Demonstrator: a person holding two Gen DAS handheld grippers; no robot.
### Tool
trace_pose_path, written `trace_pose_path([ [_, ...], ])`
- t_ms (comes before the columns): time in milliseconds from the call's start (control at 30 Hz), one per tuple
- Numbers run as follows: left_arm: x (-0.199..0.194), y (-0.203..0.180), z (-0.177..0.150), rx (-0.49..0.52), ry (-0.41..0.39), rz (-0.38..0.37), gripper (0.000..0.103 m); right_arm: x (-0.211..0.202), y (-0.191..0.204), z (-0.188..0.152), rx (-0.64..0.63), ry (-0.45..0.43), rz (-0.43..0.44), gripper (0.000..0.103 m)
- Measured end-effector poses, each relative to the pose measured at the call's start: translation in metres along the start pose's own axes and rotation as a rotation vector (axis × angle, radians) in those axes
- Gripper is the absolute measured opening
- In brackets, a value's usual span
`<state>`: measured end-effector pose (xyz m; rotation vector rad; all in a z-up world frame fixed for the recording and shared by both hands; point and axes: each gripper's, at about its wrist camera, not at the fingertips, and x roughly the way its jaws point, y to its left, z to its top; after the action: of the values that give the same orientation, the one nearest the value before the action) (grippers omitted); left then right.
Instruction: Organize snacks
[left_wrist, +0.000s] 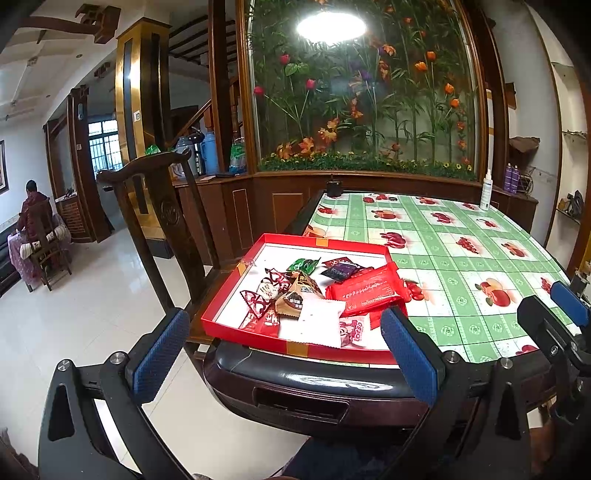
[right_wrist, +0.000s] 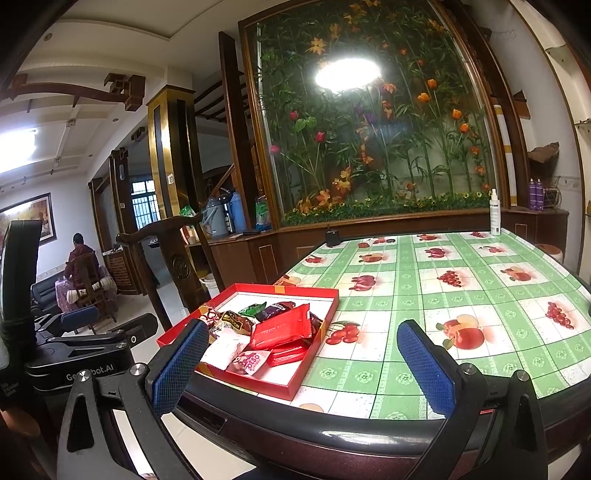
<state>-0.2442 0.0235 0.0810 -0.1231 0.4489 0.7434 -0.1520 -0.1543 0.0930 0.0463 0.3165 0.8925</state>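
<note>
A shallow red tray (left_wrist: 236, 288) (right_wrist: 314, 354) sits at the near left corner of the table. Several wrapped snacks lie in it: a big red pack (left_wrist: 369, 290) (right_wrist: 282, 326), a white sachet (left_wrist: 319, 323) (right_wrist: 223, 349), a pink-and-white packet (left_wrist: 354, 328) (right_wrist: 249, 362), a brown pyramid snack (left_wrist: 295, 301), a green one (left_wrist: 303, 265) (right_wrist: 252, 308) and a dark purple one (left_wrist: 340, 268) (right_wrist: 273, 310). My left gripper (left_wrist: 288, 354) is open, held just short of the tray's near rim with nothing between its blue pads. My right gripper (right_wrist: 303, 369) is open too, over the table's front edge beside the tray.
The table wears a green checked fruit-print cloth (left_wrist: 461, 251) (right_wrist: 461, 295). At its far side stand a white spray bottle (left_wrist: 487, 194) (right_wrist: 495, 214) and a small black object (left_wrist: 334, 186) (right_wrist: 332, 236). A dark wooden chair (left_wrist: 166, 221) (right_wrist: 177, 258) stands left of the tray. A person (left_wrist: 33, 210) sits far off.
</note>
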Motion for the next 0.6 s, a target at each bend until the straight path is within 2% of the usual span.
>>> trace_pose_path([
  [600, 0.0011, 0.0015, -0.0016, -0.008, 0.009, 0.005, 0.103, 0.0006, -0.0001, 0.0011, 0.0, 0.001, 0.001, 0.103],
])
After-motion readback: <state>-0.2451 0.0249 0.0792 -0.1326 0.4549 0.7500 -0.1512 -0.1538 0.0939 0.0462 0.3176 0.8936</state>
